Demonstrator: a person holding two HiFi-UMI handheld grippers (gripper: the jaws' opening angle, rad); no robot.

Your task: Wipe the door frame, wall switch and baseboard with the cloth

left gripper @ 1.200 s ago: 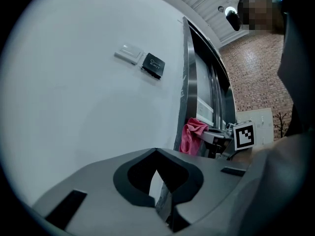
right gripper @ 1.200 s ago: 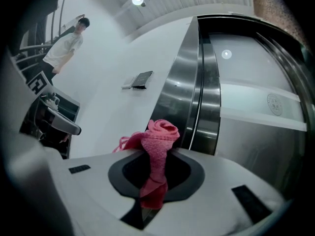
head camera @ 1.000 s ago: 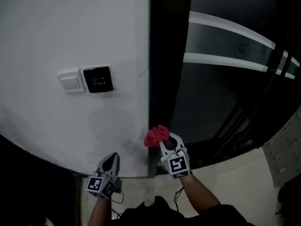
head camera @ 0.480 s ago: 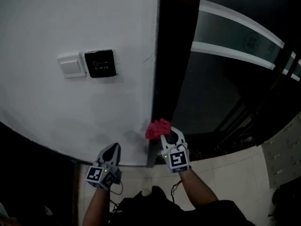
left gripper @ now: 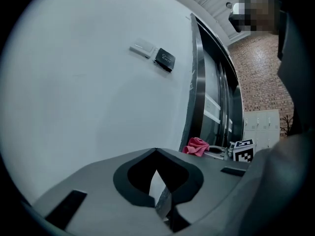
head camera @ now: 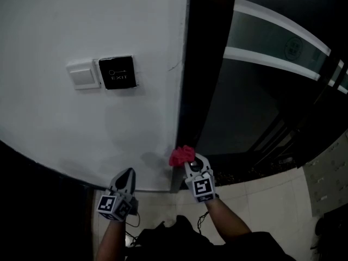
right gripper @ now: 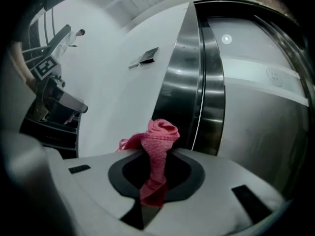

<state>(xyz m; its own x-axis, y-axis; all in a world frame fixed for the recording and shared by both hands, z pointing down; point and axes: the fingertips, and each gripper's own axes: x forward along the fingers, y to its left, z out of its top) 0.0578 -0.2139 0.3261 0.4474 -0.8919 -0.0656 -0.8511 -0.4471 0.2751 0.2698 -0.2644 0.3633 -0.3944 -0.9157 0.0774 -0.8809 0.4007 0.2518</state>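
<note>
**Pink knitted cloth (right gripper: 157,140) stands up out of the right gripper (right gripper: 155,163)**

Twisted into a narrow roll, the cloth has its long axis running along the jaws. Its tail is pinched low between them, and its bunched, rounded head pokes out past the tips and points ahead at the door frame. In the head view the right gripper (head camera: 191,162) is clenched on the cloth (head camera: 181,156).

Straight ahead of the tips rises the dark brushed-metal door frame (right gripper: 189,77), a smooth vertical post with bright streaks. The cloth sits low on the frame's edge where it meets the wall, but whether it touches cannot be told. Right of the frame is a dark glass door (head camera: 261,102) crossed by two pale frosted bands.

Left of this gripper spreads the plain white painted wall (head camera: 81,26). High on it, well apart from the cloth, a white rectangular wall switch (head camera: 82,75) sits just beside a black square exit plate (head camera: 116,73). Further left, near the wall, the grey left gripper (head camera: 126,174) has its jaws pressed together on nothing. Pale floor tiles (head camera: 261,200) lie below the door.
</note>
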